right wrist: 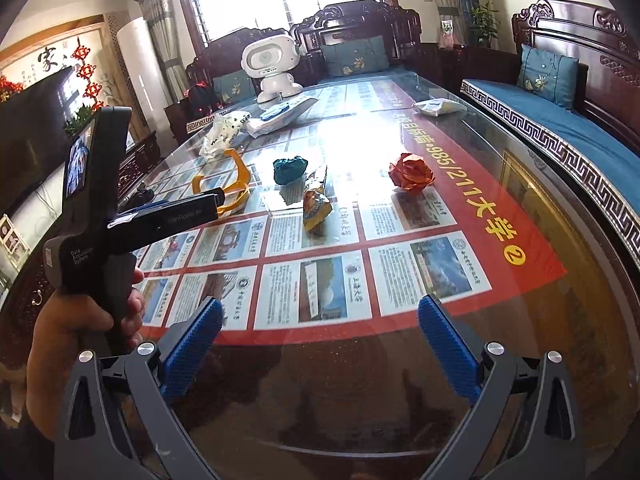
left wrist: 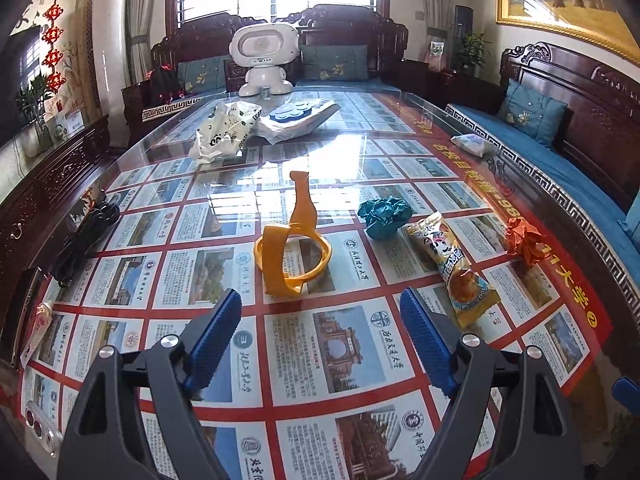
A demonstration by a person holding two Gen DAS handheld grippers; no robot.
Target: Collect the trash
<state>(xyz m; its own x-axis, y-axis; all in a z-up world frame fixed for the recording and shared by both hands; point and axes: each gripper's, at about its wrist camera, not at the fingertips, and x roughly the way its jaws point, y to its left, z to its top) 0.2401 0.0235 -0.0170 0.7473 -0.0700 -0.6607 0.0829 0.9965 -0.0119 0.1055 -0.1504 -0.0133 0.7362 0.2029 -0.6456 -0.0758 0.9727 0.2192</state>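
1. My left claw [left wrist: 320,312] hangs just above the glass-topped counter [left wrist: 360,148], its blue pads spread wide with nothing between them. My right claw [right wrist: 320,320] is parted the same way and empty, low over the near edge of the counter.

2. Straight ahead of my left claw lies the yellow plastic band, curled and torn [left wrist: 294,246], close beyond the pad tips but not touching them. I judge this the first pick, with the approach under way and no grasp made yet.

3. The next move calls for easing forward and closing on one thin upright wall of the band, since the loop is too broad to span.

4. Further out to the right lie a crumpled teal paper ball [left wrist: 386,216], a flattened yellow snack wrapper [left wrist: 452,268] touching it, and a crumpled orange-red paper ball [left wrist: 524,240] near the counter's edge. My right claw faces that orange-red ball, which is well apart from it.

5. For containers, I see no bin. A white printed plastic bag [left wrist: 224,130] sits at the far end, slumped; I cannot tell what is inside it.
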